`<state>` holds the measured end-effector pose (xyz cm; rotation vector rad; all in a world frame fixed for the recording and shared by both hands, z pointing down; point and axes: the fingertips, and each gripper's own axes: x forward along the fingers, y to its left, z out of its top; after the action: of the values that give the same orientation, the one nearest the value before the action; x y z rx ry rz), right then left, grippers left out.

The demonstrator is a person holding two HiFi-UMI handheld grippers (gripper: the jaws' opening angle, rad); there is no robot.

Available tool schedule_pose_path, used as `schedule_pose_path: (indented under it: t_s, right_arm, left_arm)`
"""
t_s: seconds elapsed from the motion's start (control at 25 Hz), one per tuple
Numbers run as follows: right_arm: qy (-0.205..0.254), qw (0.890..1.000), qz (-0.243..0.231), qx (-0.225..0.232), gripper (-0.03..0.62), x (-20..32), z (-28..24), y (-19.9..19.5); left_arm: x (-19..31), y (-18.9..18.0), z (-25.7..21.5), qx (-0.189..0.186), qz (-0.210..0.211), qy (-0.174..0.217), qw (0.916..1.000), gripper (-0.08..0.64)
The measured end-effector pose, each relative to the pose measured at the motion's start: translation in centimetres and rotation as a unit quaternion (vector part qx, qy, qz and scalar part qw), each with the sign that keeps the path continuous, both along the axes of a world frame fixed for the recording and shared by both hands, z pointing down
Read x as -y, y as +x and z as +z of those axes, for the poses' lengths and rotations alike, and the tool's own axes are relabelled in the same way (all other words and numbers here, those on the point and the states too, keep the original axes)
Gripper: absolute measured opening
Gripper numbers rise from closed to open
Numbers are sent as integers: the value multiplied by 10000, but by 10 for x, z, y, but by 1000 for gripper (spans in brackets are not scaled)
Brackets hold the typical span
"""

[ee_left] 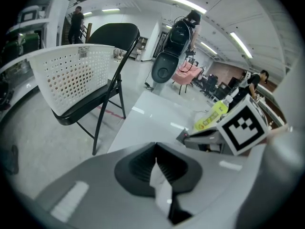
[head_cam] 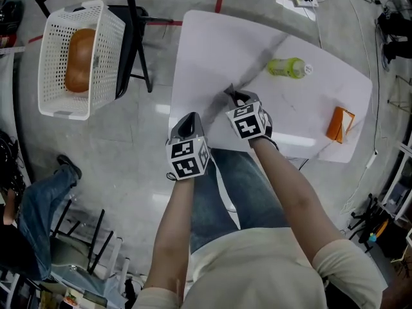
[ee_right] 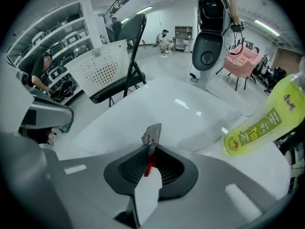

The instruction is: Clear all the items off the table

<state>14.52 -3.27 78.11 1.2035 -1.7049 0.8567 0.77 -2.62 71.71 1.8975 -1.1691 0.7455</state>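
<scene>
Currently the step in hand looks like the pick-up of a small packet (ee_right: 152, 137). The right gripper (ee_right: 150, 159) has its fingers clenched on the packet's lower edge, and the silver-and-red foil stands up out of them, over the near part of the surface (head_cam: 212, 50). Whether the packet is clear of the surface or touches it, I cannot tell. The left gripper (ee_left: 157, 163) hangs at the near left corner of the surface, fingers pressed together with nothing between them.

Two more things lie on the surface, both well apart from the grippers: a green bottle (head_cam: 286, 67) on its side toward the far edge, and an orange carton (head_cam: 340, 124) at the right corner. A white basket (head_cam: 106, 44) sits on a chair (head_cam: 131, 37) to the left, with a brown rounded thing (head_cam: 78, 60) in it.

So the task seems partly done. Next, as I judge it, the packet must be carried left to the basket and let go over its open top. The grip is on a thin edge of foil only, so a steady carry matters. The bottle and carton are yet to be cleared, and the empty left gripper is free to take one.
</scene>
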Motion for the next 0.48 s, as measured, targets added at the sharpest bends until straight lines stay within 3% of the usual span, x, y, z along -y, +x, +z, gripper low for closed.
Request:
schedule_pose_path:
  t_s: [0.48]
  right_arm:
    - [388, 9986, 208, 290, 49, -2, -78, 0]
  left_arm:
    - [-21, 3, -50, -46, -18, 35, 10000, 9]
